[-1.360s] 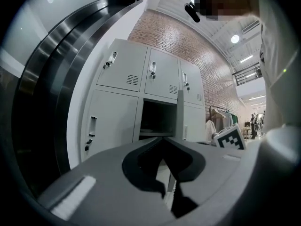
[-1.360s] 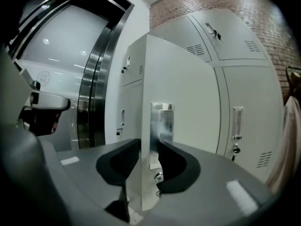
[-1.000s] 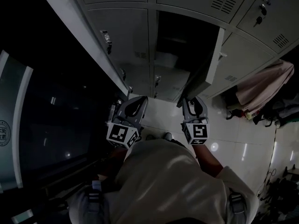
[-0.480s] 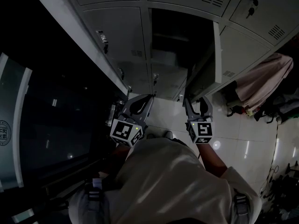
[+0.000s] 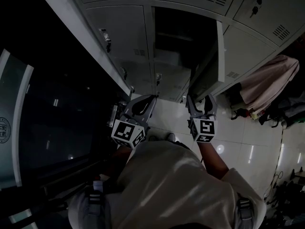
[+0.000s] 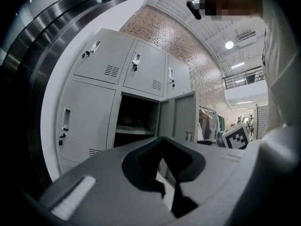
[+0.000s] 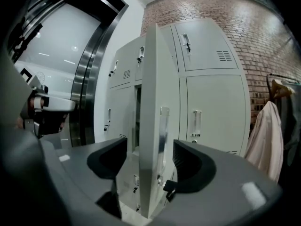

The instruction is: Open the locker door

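Note:
The grey locker door (image 5: 220,56) stands swung out to the right of its dark open compartment (image 5: 183,37). My right gripper (image 5: 201,104) is level in front of the door's lower edge. In the right gripper view the door's free edge (image 7: 153,117) with its handle (image 7: 163,131) stands between the jaws of my right gripper (image 7: 150,152). Those jaws have just been opening, stand wide, and their pads do not press on the door. My left gripper (image 5: 143,104) is beside it, shut and empty. In the left gripper view the left gripper (image 6: 162,140) faces the open locker (image 6: 136,119).
Closed grey lockers (image 5: 119,32) surround the open one, some with keys in their locks. A pink garment (image 5: 267,87) hangs at the right over dark clutter. A dark glass panel with a metal frame (image 5: 19,123) runs along the left. Pale floor tiles (image 5: 238,142) lie below.
The right gripper's jaws have spread apart from the door's edge. The door stands further open than a second ago. Both grippers have shifted slightly.

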`<state>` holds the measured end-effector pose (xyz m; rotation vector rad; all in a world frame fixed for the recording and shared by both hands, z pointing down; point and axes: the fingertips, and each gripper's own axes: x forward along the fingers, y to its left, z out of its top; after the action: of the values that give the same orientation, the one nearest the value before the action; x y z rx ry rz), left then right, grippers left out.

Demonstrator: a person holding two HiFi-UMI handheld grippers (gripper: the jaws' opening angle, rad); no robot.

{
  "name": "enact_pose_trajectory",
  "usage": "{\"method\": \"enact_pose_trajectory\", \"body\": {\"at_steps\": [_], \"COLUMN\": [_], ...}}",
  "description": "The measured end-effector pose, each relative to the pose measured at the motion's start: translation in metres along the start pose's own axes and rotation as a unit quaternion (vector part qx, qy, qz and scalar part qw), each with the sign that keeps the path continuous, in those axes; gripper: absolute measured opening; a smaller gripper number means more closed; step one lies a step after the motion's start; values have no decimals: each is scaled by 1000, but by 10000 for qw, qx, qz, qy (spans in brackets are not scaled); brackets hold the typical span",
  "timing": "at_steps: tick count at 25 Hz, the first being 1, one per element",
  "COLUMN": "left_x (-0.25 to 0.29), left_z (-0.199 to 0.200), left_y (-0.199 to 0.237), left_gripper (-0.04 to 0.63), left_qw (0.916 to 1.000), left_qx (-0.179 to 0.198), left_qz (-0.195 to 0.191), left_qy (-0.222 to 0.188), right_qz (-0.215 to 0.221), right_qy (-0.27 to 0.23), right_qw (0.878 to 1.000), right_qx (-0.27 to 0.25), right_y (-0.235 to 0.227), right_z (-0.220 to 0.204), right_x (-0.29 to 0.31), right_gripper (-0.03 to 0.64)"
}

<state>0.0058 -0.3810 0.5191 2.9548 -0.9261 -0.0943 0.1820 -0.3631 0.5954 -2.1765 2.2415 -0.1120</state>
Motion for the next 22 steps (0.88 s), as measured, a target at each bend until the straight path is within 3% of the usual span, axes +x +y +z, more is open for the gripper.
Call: {"method": "enact_pose_trajectory", "body": {"at_steps": [4,5,7,9,15,22], "left_x": [-2,-4,-7,-7,-13,-16], "left_z": [-4,-5,-3,-1,3,8], "left_y": [7,10,16,18,16,20], "left_gripper": [102,69,63,63,63,63], "left_qw": [9998,9995,9990,9988,9992,10000], "left_qx": [49,43,8,24,-13,-32], "left_qz": [199,298,438,480,359,1], "left_qy": [61,64,-20,-128,-187,-74], "right_qz": [-74,-140,-336,-485,-450,-538], "right_qy": [57,18,-151,-330,-530,-484], "right_qw": [9999,9998,9989,9974,9966,9949], "right_qx": [69,120,298,425,451,701], "right_y": [-2,-3,-10,-16,-8,6], "right_z": [-1,-1,5,17,45,48], "right_x": [-15,-22,-38,-49,-57,-55], "right_gripper": [289,247,60,2,1,2]}}
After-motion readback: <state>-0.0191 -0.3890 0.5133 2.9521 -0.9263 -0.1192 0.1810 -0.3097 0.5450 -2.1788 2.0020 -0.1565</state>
